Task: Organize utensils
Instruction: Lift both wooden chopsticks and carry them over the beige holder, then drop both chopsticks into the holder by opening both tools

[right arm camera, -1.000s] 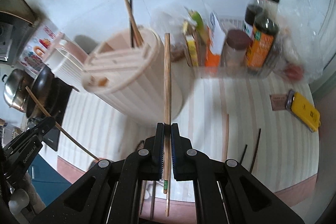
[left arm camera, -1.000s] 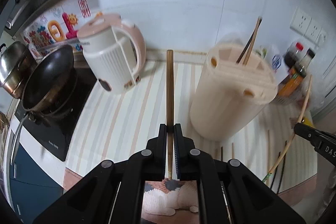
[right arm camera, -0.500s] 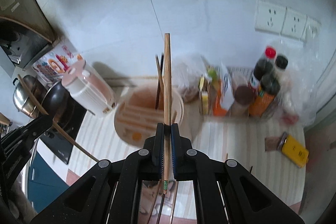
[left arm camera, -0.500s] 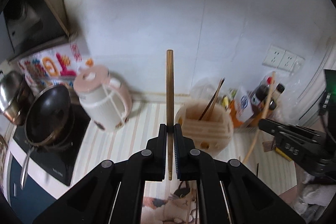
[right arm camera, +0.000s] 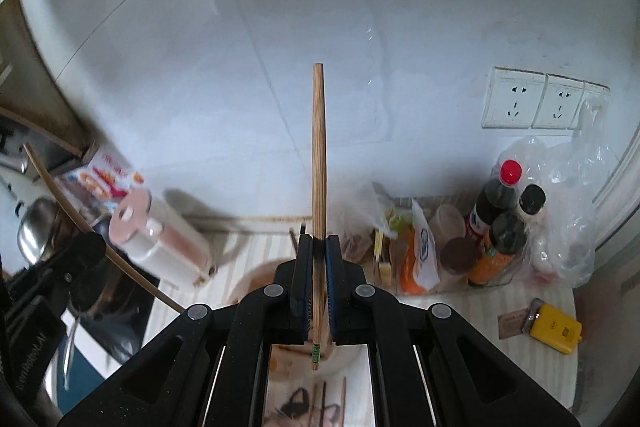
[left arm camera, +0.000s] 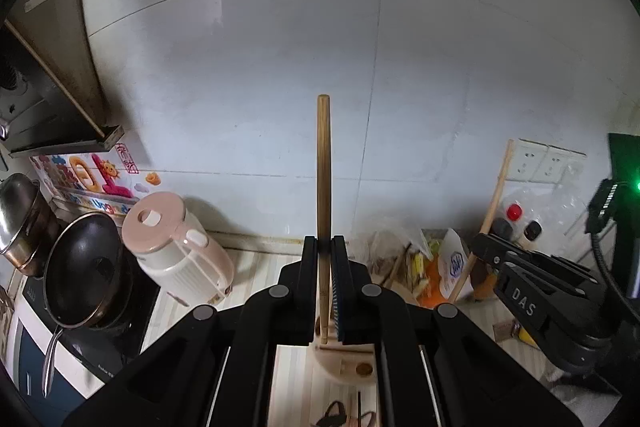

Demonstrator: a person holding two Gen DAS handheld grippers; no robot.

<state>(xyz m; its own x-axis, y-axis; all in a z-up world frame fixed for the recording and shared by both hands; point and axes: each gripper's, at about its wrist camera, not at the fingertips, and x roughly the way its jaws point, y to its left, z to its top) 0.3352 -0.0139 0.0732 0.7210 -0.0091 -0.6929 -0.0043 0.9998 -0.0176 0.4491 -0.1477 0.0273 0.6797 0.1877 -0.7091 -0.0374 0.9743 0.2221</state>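
Note:
My left gripper point(left arm camera: 323, 247) is shut on a brown wooden chopstick point(left arm camera: 323, 167) that stands upright between its pads. Below and behind its fingers shows part of the beige round utensil holder point(left arm camera: 344, 367). My right gripper point(right arm camera: 319, 247) is shut on a striped wooden chopstick point(right arm camera: 318, 147) with a green band near its lower end. The same holder point(right arm camera: 256, 279) lies under it, mostly hidden. In the left wrist view the right gripper point(left arm camera: 484, 251) appears at the right with its chopstick point(left arm camera: 498, 187) slanting up. In the right wrist view the left gripper point(right arm camera: 90, 247) shows at the left edge.
A pink and white kettle point(left arm camera: 176, 251) stands left of the holder, beside a black wok point(left arm camera: 84, 267) and a steel pot point(left arm camera: 20, 215) on the stove. Sauce bottles point(right arm camera: 504, 227) and food packets point(right arm camera: 420, 259) crowd the back right. A yellow box point(right arm camera: 556, 327) lies on the striped counter point(right arm camera: 460, 311).
Both grippers have risen and tilted up with their chopsticks still held. The holder has dropped from beside the fingers to beneath them, and much more of the wall is in view.

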